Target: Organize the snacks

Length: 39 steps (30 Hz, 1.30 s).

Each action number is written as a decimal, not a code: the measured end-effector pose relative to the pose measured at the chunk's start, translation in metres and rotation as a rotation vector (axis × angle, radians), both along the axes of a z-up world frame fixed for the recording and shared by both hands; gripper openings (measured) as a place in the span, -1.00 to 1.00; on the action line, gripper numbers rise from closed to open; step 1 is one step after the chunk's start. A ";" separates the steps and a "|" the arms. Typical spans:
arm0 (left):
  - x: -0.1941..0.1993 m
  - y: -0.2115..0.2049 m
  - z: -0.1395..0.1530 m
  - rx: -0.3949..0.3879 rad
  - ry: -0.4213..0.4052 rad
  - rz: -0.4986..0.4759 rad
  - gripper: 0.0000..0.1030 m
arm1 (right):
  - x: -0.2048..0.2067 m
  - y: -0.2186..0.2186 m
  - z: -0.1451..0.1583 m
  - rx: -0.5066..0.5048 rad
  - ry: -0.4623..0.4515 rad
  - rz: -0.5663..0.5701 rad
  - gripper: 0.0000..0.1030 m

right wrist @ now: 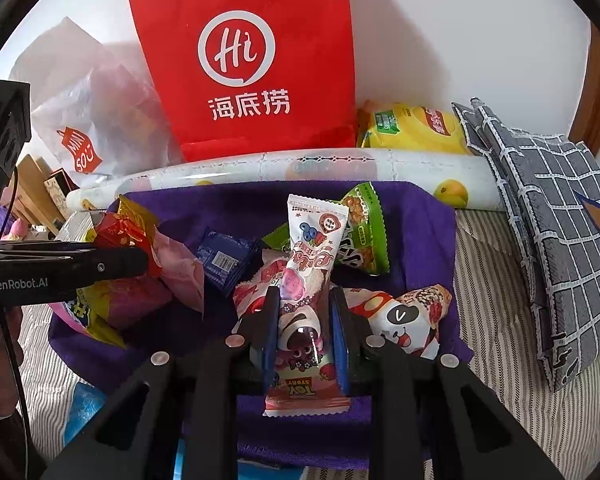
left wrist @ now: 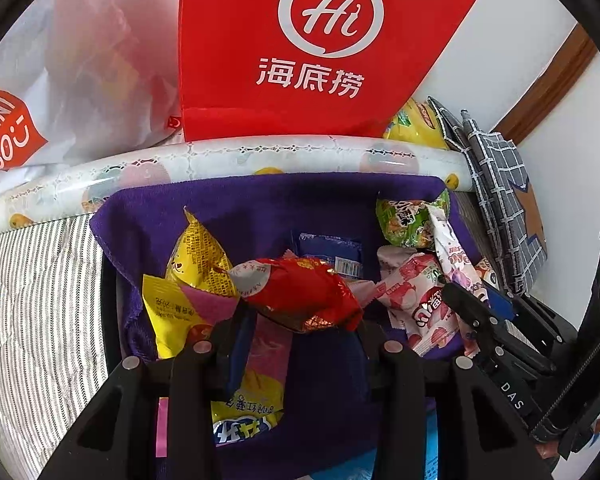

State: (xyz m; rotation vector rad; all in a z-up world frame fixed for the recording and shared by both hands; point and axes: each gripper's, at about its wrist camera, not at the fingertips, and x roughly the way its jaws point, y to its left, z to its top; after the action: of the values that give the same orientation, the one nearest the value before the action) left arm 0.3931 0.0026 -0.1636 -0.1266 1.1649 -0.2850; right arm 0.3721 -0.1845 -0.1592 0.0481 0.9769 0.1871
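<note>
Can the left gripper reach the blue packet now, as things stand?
Probably not: the left gripper is shut on the red packet, which lies between it and the blue packet.

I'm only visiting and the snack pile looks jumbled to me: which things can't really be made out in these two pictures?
- Translucent white MINISO plastic bag, both views: contents only a blur through the plastic.
- Yellow-and-pink snack packet, left wrist view: the left gripper covers much of it.
- Pale blue packet, right wrist view: largely hidden under the purple cloth.
- Dark blue snack wrapper: print too small to read.
</note>
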 end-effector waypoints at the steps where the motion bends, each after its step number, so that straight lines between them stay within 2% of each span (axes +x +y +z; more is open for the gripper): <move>1: 0.000 -0.001 0.000 0.001 0.000 0.000 -0.21 | 0.000 0.000 -0.001 0.001 0.005 -0.001 -0.53; 10: 0.001 -0.006 -0.002 0.021 0.000 -0.014 -0.19 | 0.000 0.000 -0.001 0.003 -0.001 -0.002 -0.50; 14: 0.000 -0.009 0.001 0.029 -0.011 -0.018 -0.01 | -0.003 0.001 0.002 -0.010 -0.012 -0.001 -0.42; 19: -0.007 -0.014 0.014 0.039 -0.041 -0.026 0.18 | -0.007 0.001 0.012 -0.013 -0.037 -0.004 -0.19; 20: -0.010 -0.016 0.018 0.047 -0.052 -0.027 0.22 | -0.008 0.001 0.016 -0.012 -0.044 -0.002 -0.10; 22: -0.015 -0.019 0.028 0.057 -0.077 -0.028 0.24 | -0.012 0.001 0.025 -0.004 -0.063 0.000 -0.01; 28: -0.048 -0.016 0.062 0.046 -0.143 -0.006 0.30 | -0.039 -0.012 0.064 0.019 -0.130 -0.053 0.26; 35: -0.104 -0.006 0.096 0.053 -0.206 0.054 0.37 | -0.091 -0.020 0.106 0.008 -0.155 -0.103 0.27; 39: -0.146 -0.001 0.118 0.085 -0.266 0.099 0.44 | -0.131 -0.021 0.128 -0.013 -0.172 -0.119 0.27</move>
State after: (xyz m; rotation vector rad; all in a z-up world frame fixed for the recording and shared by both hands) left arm 0.2468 0.0020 -0.0454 -0.0692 0.9016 -0.1587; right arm 0.2413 -0.2054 -0.0313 0.0768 0.8011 0.0739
